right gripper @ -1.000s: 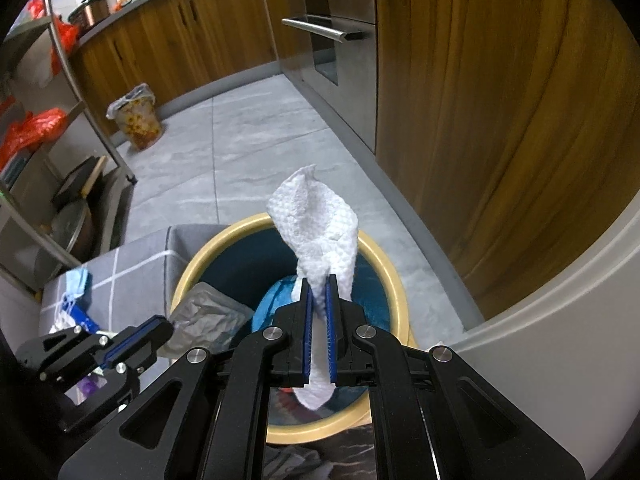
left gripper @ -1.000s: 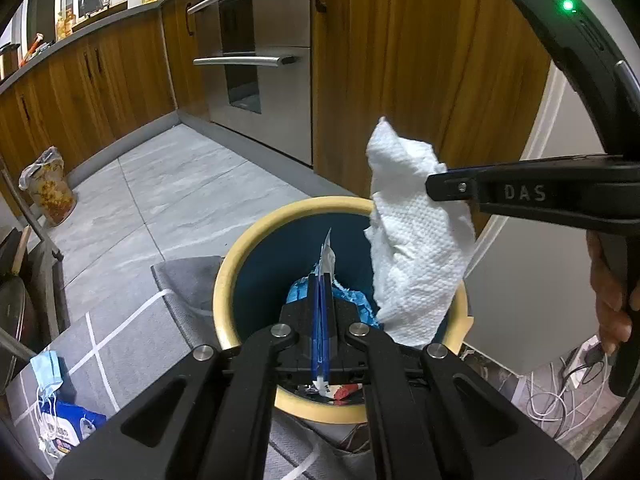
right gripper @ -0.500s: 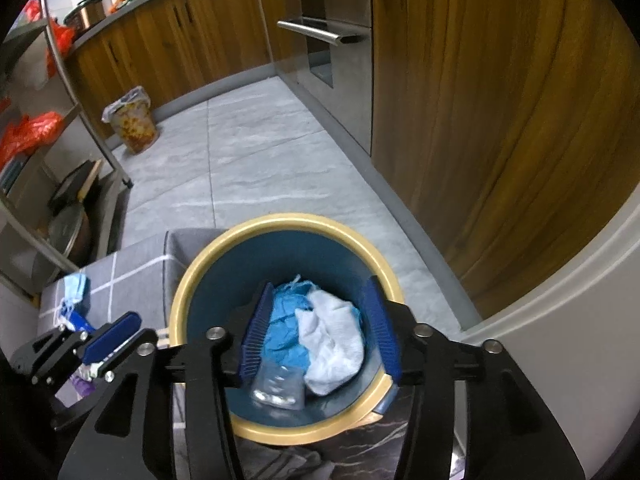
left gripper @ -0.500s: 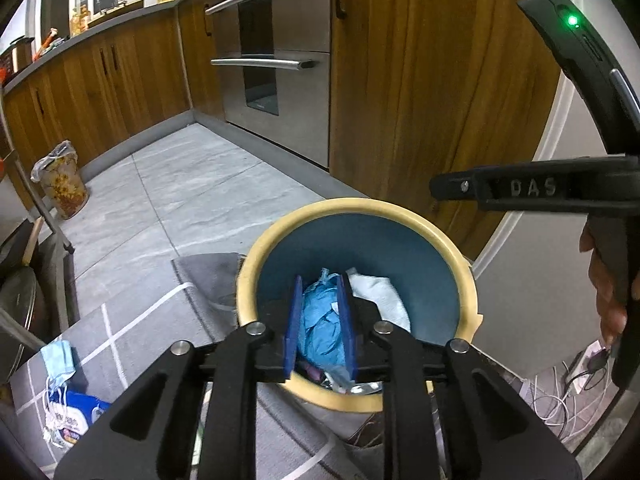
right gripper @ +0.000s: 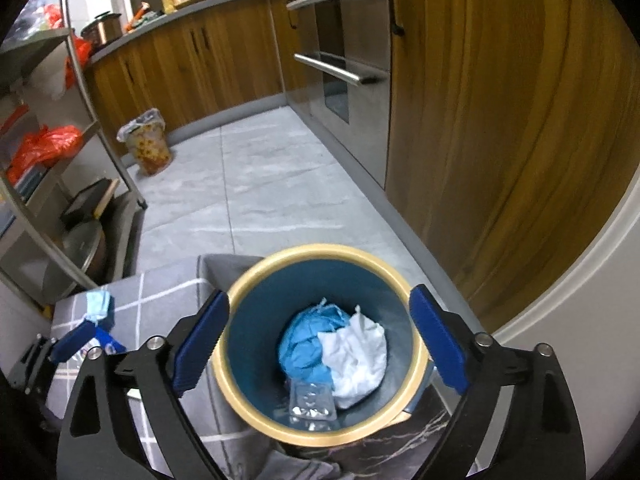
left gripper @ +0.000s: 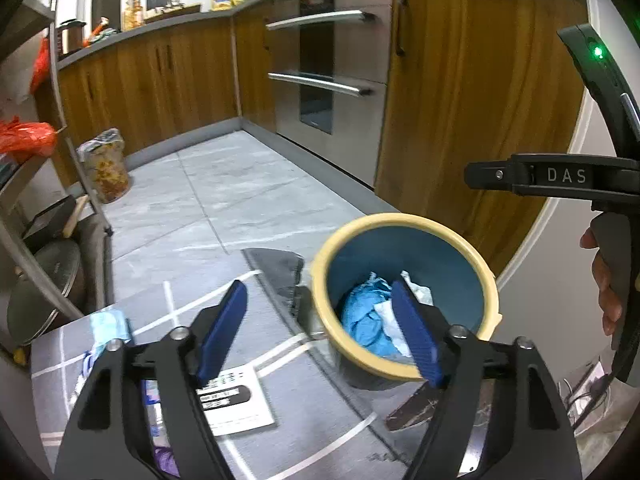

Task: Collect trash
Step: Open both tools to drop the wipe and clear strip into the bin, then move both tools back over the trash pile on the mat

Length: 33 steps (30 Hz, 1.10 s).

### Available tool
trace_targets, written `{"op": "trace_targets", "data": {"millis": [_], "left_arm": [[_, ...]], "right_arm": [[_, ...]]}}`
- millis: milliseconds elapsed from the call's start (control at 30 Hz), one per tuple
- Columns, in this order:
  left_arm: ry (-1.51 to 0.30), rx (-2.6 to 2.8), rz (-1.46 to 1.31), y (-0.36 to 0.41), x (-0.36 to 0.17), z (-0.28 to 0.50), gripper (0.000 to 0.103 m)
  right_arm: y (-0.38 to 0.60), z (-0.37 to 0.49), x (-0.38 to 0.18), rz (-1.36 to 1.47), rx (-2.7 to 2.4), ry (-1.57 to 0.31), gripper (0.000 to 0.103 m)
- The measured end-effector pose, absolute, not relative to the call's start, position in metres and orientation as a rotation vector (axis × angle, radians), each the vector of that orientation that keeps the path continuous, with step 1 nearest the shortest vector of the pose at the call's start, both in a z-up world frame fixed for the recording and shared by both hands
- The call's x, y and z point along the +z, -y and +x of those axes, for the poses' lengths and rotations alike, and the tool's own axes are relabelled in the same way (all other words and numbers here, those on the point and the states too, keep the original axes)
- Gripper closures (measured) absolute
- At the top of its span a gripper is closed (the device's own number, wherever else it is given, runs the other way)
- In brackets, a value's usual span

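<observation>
A blue bin with a yellow rim (right gripper: 320, 252) stands on the floor. Inside lie a crumpled white paper towel (right gripper: 356, 360), a blue wad (right gripper: 302, 338) and a clear blister pack (right gripper: 312, 400). My right gripper (right gripper: 320, 344) hangs over the bin, jaws opening wide, nothing held between them. My left gripper (left gripper: 320, 332) is up and to the left of the bin (left gripper: 404, 224), its jaws also opening and empty; its right finger (left gripper: 416, 336) overlaps the bin's mouth. In the left wrist view the right gripper (left gripper: 552, 178) shows at the right, with a hand (left gripper: 604, 284) on it.
A grey mat with white lines (left gripper: 304, 384) carries a printed paper (left gripper: 236, 404) and a blue face mask (left gripper: 110, 324). A metal rack with pans (right gripper: 80, 216) stands left. Wooden cabinets (right gripper: 500, 120), an oven (left gripper: 328, 92) and a floral bag (right gripper: 150, 148) line the floor. Cables (left gripper: 588, 392) lie at the right.
The right gripper opened and the white paper towel dropped into the bin. The left gripper let its thin packet go, opened, and swung up and left, off the bin.
</observation>
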<state>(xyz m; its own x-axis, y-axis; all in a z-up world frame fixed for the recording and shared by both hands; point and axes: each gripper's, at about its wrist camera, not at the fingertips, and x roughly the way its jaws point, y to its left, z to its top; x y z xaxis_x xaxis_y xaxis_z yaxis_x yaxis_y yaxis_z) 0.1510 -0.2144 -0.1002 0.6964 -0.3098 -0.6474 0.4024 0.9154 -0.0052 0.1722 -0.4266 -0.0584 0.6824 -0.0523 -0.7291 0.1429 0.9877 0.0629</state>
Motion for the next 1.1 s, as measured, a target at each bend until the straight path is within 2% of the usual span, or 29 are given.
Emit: {"op": "trace_targets", "data": {"millis": [100,200,900,1100], "left_arm": [[-0.673,-0.368,0.139,0.198,-0.094,0.145,0.016],[-0.669,-0.343,0.139,0.181,-0.091,0.14,0.014],[-0.688,-0.129,0.117,0.052,-0.091,0.11,0.011],[-0.73,-0.015,0.021,-0.004,-0.095,0.112,0.01]], "right_arm": [[0.411,0.17,-0.052,0.09,-0.105,-0.783,0.009],[0.398,0.17,-0.047,0.068,-0.102,-0.761,0.009],[0.281,0.192,-0.055,0.04,0.022,-0.78,0.007],[0.245,0.209,-0.07,-0.023,0.087,-0.815,0.007]]}}
